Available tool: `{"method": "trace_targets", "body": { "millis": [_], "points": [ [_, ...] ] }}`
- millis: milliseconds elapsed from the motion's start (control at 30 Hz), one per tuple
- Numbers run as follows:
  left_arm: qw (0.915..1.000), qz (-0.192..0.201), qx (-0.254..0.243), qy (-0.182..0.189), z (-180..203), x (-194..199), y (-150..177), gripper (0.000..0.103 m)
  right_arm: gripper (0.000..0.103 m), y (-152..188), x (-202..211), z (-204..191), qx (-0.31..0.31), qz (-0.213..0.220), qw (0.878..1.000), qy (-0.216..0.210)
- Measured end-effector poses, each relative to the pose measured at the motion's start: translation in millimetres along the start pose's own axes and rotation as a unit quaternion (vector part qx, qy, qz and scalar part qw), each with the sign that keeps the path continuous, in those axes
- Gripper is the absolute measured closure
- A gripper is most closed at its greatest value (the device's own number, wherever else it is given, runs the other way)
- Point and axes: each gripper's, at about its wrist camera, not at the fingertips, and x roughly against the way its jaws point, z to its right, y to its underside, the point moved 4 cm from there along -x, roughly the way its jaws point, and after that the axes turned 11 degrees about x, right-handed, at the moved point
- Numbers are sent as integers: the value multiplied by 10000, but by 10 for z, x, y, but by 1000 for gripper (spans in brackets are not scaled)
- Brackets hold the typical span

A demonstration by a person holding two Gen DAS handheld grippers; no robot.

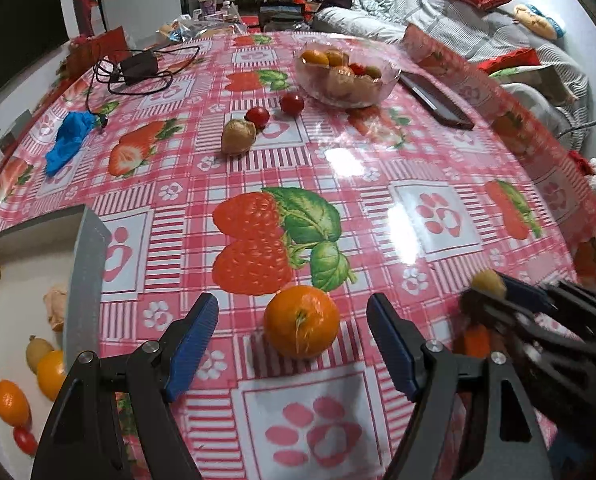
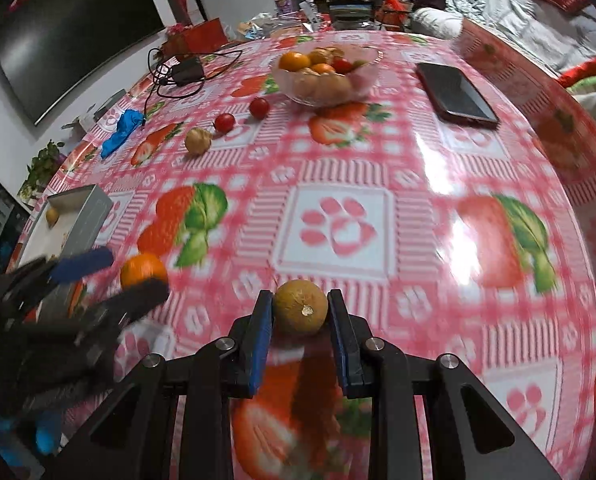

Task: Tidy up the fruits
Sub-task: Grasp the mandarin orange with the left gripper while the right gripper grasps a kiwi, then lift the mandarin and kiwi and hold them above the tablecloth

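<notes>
right gripper clamped on small tan round fruit, lower centre of frame, above table. left gripper spread wide, orange on table between fingers, untouched. grey tray with fruits at lower left. glass bowl of fruit at upper centre.

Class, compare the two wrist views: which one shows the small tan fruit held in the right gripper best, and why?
The right wrist view. There the tan fruit sits centred and close between the right gripper's blue pads, its stem scar visible. The left wrist view shows it only small, blurred and partly hidden near the right edge.
</notes>
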Motion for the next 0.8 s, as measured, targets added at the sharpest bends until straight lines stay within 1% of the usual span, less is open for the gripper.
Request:
{"method": "trace_targets", "body": {
  "millis": [33,67,100,133,167,267,567,800],
  "points": [
    [10000,-38,44,0,3,-28,6,31,74,40,27,6,-17,9,10000,11],
    [10000,-27,59,-26,5,-39,11,34,74,78,55,18,-28,16,10000,11],
    [10000,42,11,-86,14,-31,17,45,74,106,77,23,-46,23,10000,6],
    [9999,67,-62,-105,30,-20,26,58,74,116,82,26,-65,27,10000,-5],
    [9999,54,-108,-55,49,-9,38,64,74,133,94,26,-89,31,10000,-23],
    [9999,6,-152,-2,58,37,106,64,74,169,109,17,-105,39,9999,-35],
    [9997,121,-61,-195,-64,222,396,64,74,280,175,-89,-58,60,10000,-36],
    [9993,264,-64,-244,-98,326,573,63,74,360,204,-141,-13,61,10000,46]
  ]
}}
